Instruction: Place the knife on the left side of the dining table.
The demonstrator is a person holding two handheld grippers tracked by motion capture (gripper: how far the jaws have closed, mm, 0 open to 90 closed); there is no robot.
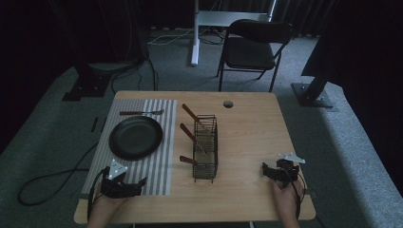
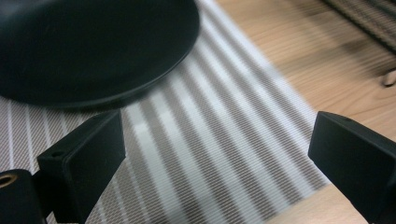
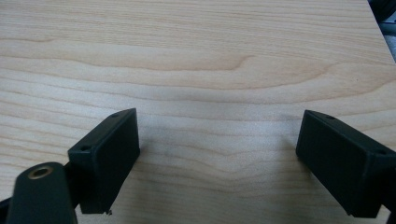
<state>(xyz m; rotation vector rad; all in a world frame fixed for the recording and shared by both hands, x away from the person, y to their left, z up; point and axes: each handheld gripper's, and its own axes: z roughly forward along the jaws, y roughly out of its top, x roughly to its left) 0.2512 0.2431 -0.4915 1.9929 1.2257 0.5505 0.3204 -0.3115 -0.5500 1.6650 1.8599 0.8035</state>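
Observation:
A black round plate (image 1: 136,137) lies on a grey-and-white striped placemat (image 1: 157,175) on the left half of the wooden table (image 1: 252,133). Beyond the plate lies a wooden-handled fork (image 1: 141,112). In the middle of the table stands a black wire basket (image 1: 207,164), with three wooden-handled utensils (image 1: 188,132) leaning out to its left. My left gripper (image 1: 141,182) is open over the mat's near edge. In the left gripper view, that gripper (image 2: 217,135) is empty, with the plate (image 2: 93,46) just ahead. My right gripper (image 1: 266,169) hovers near the front right. Its jaws (image 3: 219,126) stand open over bare wood.
A round cable hole (image 1: 228,104) sits near the table's far edge. A dark folding chair (image 1: 254,47) and a white stand (image 1: 196,33) are on the carpet beyond the table. Cables (image 1: 52,178) trail on the floor at left. Dark post bases (image 1: 311,95) flank the table.

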